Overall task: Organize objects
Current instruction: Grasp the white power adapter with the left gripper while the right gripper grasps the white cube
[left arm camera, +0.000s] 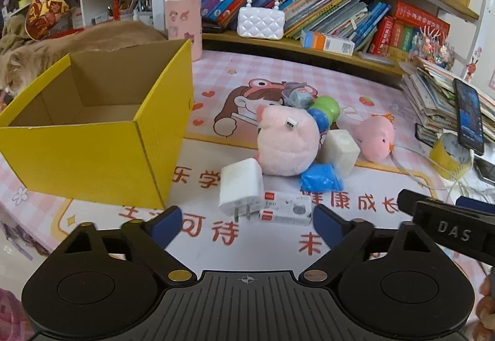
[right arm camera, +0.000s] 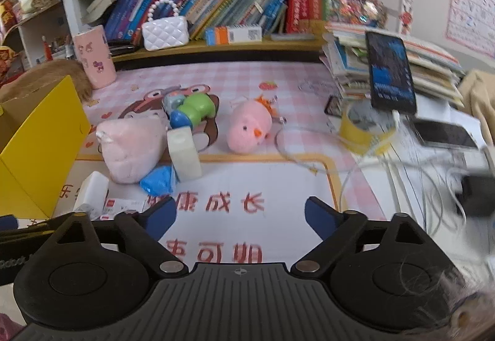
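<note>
An open, empty yellow cardboard box [left arm camera: 92, 152] stands at the left on the pink play mat; its corner shows in the right wrist view [right arm camera: 37, 149]. A pile lies right of it: a white charger plug [left arm camera: 239, 186], a small white carton [left arm camera: 286, 208], a big pink plush [left arm camera: 286, 140], a blue bag [left arm camera: 320, 178], a white block [left arm camera: 338, 149], a green and blue toy [left arm camera: 324, 112] and a small pink chick plush [left arm camera: 374, 137]. My left gripper [left arm camera: 247, 225] is open just in front of the plug and carton. My right gripper [right arm camera: 239, 217] is open and empty over the mat.
An orange cat [left arm camera: 62, 47] lies behind the box. Bookshelves [left arm camera: 309, 10] line the back, with a white purse [left arm camera: 261, 22] and a pink cup [left arm camera: 182, 22]. At the right are stacked books [right arm camera: 386, 62], a phone [right arm camera: 389, 72], yellow tape [right arm camera: 362, 130] and cables [right arm camera: 402, 171].
</note>
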Motion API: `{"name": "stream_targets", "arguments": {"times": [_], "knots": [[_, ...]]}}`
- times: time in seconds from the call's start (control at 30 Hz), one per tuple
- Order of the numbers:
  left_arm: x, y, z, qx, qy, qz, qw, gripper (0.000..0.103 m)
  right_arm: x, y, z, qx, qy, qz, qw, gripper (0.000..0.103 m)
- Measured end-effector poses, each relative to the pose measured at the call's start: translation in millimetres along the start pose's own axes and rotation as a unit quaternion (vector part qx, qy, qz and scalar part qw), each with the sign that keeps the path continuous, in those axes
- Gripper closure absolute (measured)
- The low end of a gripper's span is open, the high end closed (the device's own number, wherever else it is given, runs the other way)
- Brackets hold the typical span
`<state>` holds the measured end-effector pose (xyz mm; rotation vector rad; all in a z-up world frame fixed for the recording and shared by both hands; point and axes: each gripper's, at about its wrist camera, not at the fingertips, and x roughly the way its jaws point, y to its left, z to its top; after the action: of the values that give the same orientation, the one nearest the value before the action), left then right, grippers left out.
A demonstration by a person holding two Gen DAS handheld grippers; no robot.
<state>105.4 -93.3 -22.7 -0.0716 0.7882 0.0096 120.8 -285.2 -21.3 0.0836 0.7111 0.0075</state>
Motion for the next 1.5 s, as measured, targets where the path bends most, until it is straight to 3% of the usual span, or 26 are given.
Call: {"name": "stream_targets", "arguments": {"times": [0.17, 0.3, 0.53, 0.67, 0.77, 1.13, 1.23, 1.33, 1.5], "knots": [[22, -6, 5, 0.0, 0.003, 0.015, 0.9999, 0.024, 13, -6, 8, 0.009, 0.013, 0.03, 0.999, 0.037], [43, -5, 12, -0.008, 0.011, 0.024, 0.9996, 0.032, 21, -7, 11, 0.005, 0.026, 0.046, 0.999, 0.037], [73, 3, 20, -0.045, 0.033, 0.036, 0.9978, 0.034, 30, -1, 18, -0.037, 0.022, 0.067, 0.997, 0.037], [80, 7, 16, -0.064, 0.045, 0.036, 0.9963, 0.051, 39, 0, 24, -0.043, 0.023, 0.081, 0.996, 0.037], [78, 7, 17, -0.072, 0.045, 0.034, 0.9958, 0.057, 48, 2, 30, -0.047, 0.027, 0.091, 0.994, 0.038], [26, 10, 14, -0.088, 0.018, 0.025, 0.9956, 0.058, 91, 24, 52, -0.076, 0.032, 0.126, 0.989, 0.048], [14, 13, 13, -0.084, 0.009, 0.029, 0.996, 0.058, 101, 30, 55, -0.084, 0.037, 0.126, 0.988, 0.055], [4, 18, 14, -0.082, -0.001, 0.028, 0.9963, 0.058, 111, 31, 54, -0.086, 0.049, 0.133, 0.986, 0.077], [-9, 26, 14, -0.087, -0.014, 0.018, 0.9959, 0.058, 92, 24, 56, -0.079, 0.001, 0.11, 0.991, 0.079]]}}
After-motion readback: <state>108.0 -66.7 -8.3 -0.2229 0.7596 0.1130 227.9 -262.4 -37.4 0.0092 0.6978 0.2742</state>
